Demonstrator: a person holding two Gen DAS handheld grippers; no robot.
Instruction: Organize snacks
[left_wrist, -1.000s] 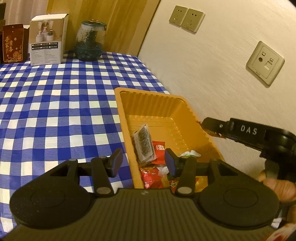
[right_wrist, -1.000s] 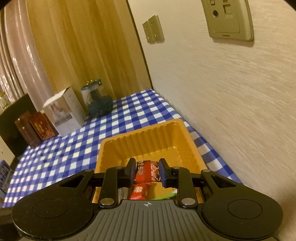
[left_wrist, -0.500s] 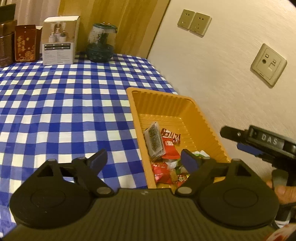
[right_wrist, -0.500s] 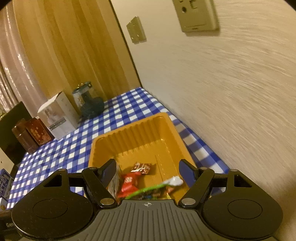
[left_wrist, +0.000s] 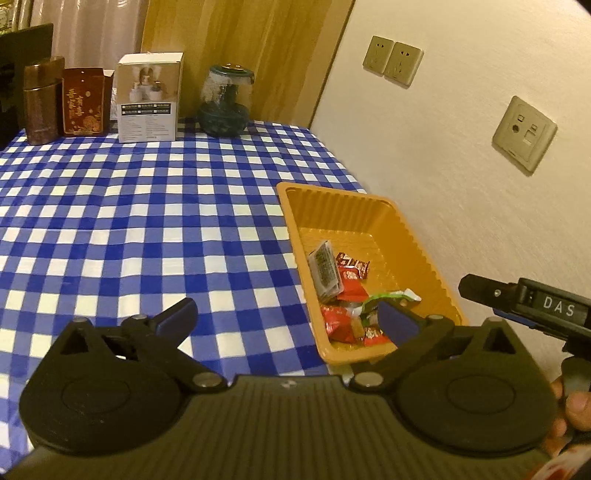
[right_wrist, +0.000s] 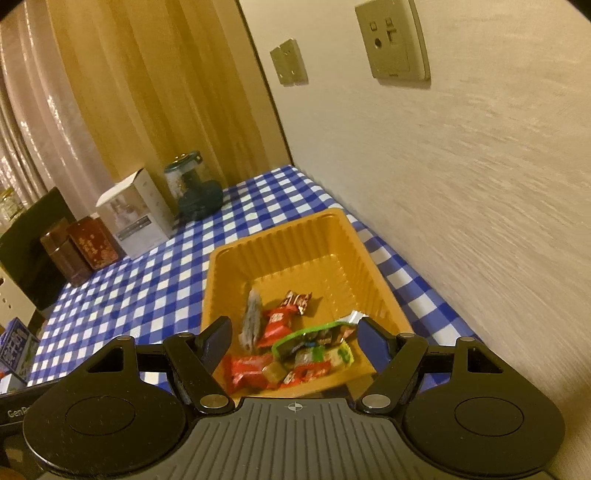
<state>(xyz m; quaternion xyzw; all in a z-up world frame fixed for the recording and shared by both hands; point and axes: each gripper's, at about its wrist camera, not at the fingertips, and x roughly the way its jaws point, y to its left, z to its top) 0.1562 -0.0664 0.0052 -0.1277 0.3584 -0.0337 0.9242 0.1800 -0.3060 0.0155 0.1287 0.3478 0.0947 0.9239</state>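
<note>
1. So, nearest the left wrist camera is the left gripper (left_wrist: 284, 317), jaws spread wide with nothing between them. One finger hangs over the checked cloth (left_wrist: 147, 206), the other over the near end of the tray (left_wrist: 369, 206).
2. Right gripper (right_wrist: 293, 338) is the same story: jaws wide apart, holding nothing, hovering over the tray's near end. In the left view you can see it poking in from the right edge, beside the tray's wall-side rim.
3. All the snacks I can see sit inside the orange tray, bunched in its near half. Closest is a pile of red wrappers (right_wrist: 245, 371) with a few small candies mixed in.
4. On top of that pile lies a green-edged packet (right_wrist: 314, 334) with its silver end pointing toward the wall (right_wrist: 461, 184).
5. A bit further in is a grey packet (left_wrist: 325, 271) leaning along the tray's left side, with a red pack (left_wrist: 351, 282) just beside it and a dark brown bar (right_wrist: 297, 301) beyond that. The far half of the tray is bare.
6. The tray itself sits on the cloth close alongside the wall.
7. Way at the back of the table: a dark glass jar (left_wrist: 225, 101), a white box (left_wrist: 147, 101), a red box (left_wrist: 83, 101) with gold characters, and a brown tin (left_wrist: 40, 105), all lined up in front of the curtain (left_wrist: 236, 48).
8. The wall has three socket plates (left_wrist: 524, 134) on it.
</note>
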